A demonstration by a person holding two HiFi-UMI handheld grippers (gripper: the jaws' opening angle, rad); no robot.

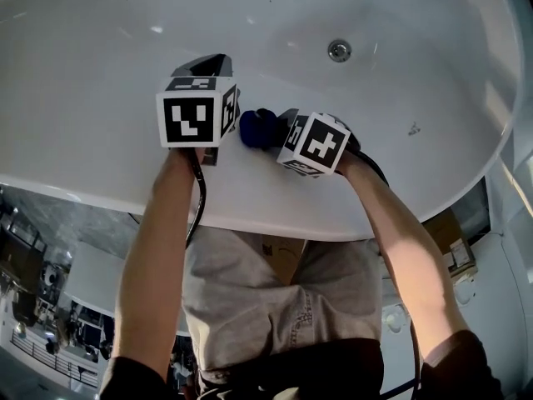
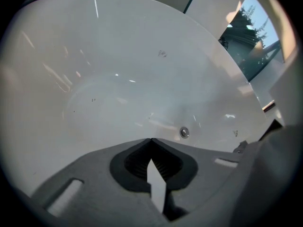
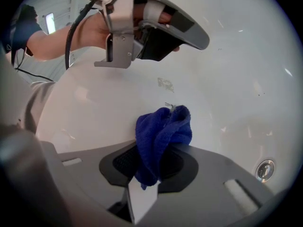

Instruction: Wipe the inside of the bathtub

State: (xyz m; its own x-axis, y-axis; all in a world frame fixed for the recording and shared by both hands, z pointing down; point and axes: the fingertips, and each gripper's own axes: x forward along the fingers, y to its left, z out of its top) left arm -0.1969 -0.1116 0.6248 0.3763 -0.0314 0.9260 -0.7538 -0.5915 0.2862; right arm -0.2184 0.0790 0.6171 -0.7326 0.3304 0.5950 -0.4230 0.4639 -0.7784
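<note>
The only print is on the cube (image 1: 196,115) that sits on each gripper: black and white square shapes, no words. The right gripper (image 3: 159,148) is squeezed on a blue cloth (image 3: 163,129). The cloth is soft and fuzzy, bunched into a lump, and it sticks up past the jaw tips, close to the inner wall of the white bathtub (image 1: 275,215). The left gripper (image 2: 150,141) holds nothing, and its jaws are closed with the tips touching. The tub is smooth and shiny, with bright streaks of light on it. A small round metal drain (image 1: 339,51) sits in the tub floor. Only the head view shows both bare arms reaching in over the near rim, the grey shorts (image 1: 275,307) and a black cable (image 1: 198,198) by the left arm. Only the left gripper view shows a window (image 2: 251,37) with trees outside. Only the right gripper view shows a faint smudge (image 3: 165,84) on the tub wall, just past the cloth.
</note>
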